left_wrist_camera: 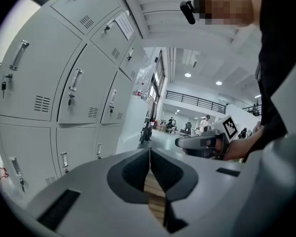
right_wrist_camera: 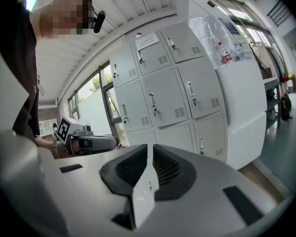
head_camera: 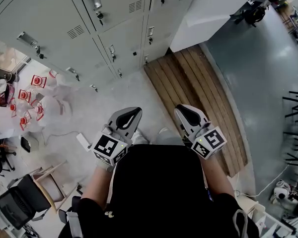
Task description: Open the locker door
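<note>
A bank of grey lockers fills the top of the head view, every door closed, each with a small handle and a lock. Both grippers hang close in front of the person's body, well short of the lockers. My left gripper has its jaws together with nothing between them, as the left gripper view also shows, with lockers to its left. My right gripper is likewise shut and empty, with the lockers ahead of it. Each gripper shows in the other's view: the right gripper, the left gripper.
A wooden slatted platform lies on the floor to the right of the lockers, below a white cabinet. White bags with red print sit at the left. A chair and a white power adapter lie near my left side.
</note>
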Tool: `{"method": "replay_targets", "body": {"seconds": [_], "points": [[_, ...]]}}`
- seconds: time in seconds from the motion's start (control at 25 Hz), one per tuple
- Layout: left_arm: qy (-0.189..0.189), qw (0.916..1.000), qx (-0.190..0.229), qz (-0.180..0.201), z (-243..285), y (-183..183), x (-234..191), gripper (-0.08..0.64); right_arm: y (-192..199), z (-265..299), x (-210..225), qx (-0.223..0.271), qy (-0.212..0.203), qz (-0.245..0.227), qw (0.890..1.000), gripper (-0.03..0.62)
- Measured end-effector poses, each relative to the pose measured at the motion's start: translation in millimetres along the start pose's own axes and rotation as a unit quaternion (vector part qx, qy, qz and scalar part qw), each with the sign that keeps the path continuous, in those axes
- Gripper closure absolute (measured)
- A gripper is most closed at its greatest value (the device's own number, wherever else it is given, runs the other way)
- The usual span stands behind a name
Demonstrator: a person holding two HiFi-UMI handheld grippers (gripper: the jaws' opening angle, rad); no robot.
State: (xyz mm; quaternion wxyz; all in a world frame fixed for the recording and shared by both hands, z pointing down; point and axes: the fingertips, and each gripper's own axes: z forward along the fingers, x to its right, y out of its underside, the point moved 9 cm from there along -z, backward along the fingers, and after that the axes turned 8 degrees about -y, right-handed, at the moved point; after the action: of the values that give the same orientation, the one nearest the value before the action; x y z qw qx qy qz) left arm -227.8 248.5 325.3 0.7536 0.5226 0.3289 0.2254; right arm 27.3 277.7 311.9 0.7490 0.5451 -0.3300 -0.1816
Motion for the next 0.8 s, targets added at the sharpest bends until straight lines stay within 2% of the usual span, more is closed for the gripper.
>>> {"method": "replay_targets", "body": {"seconds": [0.16,0.36,0.56,0.8], "points": [[-0.008,0.9999,-0.007,-0.009,-1,3,-14,0.537,-2,12,7,-0.010,0.006,0.000,1.000,0.540],[-0.010,0.9997,-0.015,-0.015,21,-1,-15,0.537,-10,24,40,-0.007,0.003,0.014,1.000,0.540],[-0.028,0.9993,-0.024,-0.012,60,-13,-19,0.537,-24,45,87,-0.008,-0.026,0.013,1.000,0.540],[-0.069,0.9971,-0.030,-0.011,121,-33,-26,0.537,-38,63,163,-0.007,-0.058,0.030,0.998,0.540]]}}
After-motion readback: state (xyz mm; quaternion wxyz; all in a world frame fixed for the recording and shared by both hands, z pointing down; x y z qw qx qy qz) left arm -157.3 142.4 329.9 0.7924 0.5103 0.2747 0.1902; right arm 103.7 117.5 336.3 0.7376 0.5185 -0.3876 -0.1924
